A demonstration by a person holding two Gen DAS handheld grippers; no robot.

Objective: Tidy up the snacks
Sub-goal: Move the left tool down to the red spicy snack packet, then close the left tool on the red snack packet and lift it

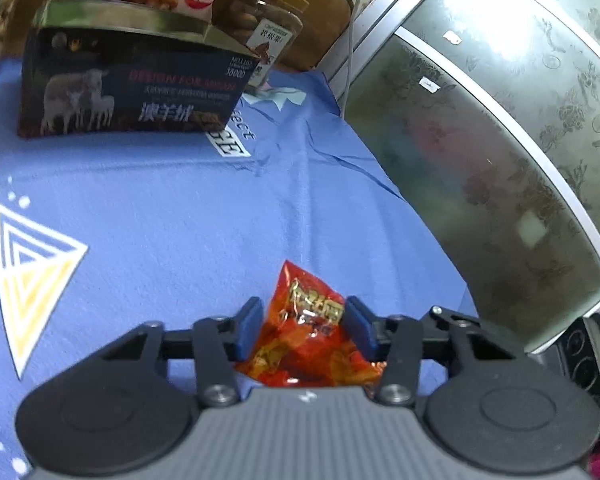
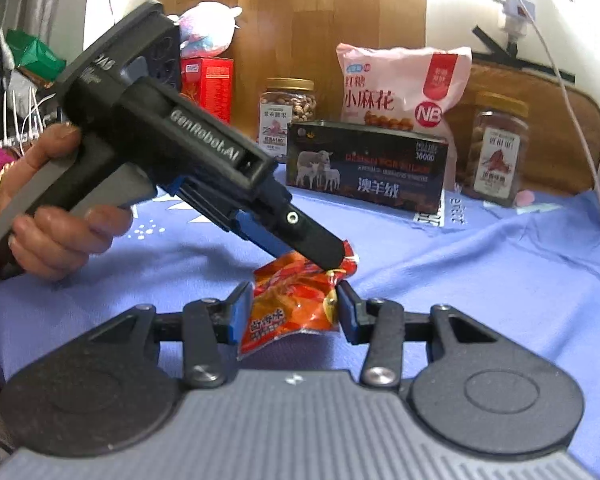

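1. Now both grippers are meeting at one small red and orange foil snack packet [image 2: 296, 304], which is lying on the blue printed cloth [image 2: 480, 280] that covers the bench, close to its front edge.
2. The right gripper [image 2: 292, 312] is standing with its blue pads on either side of the packet; the left pad is touching the foil, while the right pad is just beside it, so I cannot tell if the jaws are really gripping.
3. The left gripper [image 1: 305, 326] is showing the same packet [image 1: 308, 332] between its two blue pads [image 1: 249, 328], and the foil is crumpling against both of them, so its jaws are closing on the packet.
4. In the right wrist view the left gripper's black body [image 2: 188, 160] is coming down slanted from the left side, held by the person's left hand [image 2: 56, 224] in a magenta sleeve, and its tip is touching the far end of the packet.
5. Along the back edge of the bench a dark rectangular box with sheep pictures [image 2: 366, 166] is standing, and a pink snack bag with red labels [image 2: 404, 84] is leaning behind it.
6. A clear plastic jar of nuts with a gold lid [image 2: 287, 114] is standing left of the box, and a similar jar [image 2: 498, 148] is standing right of it.
7. A red carton [image 2: 208, 88] is standing further left, at the back.
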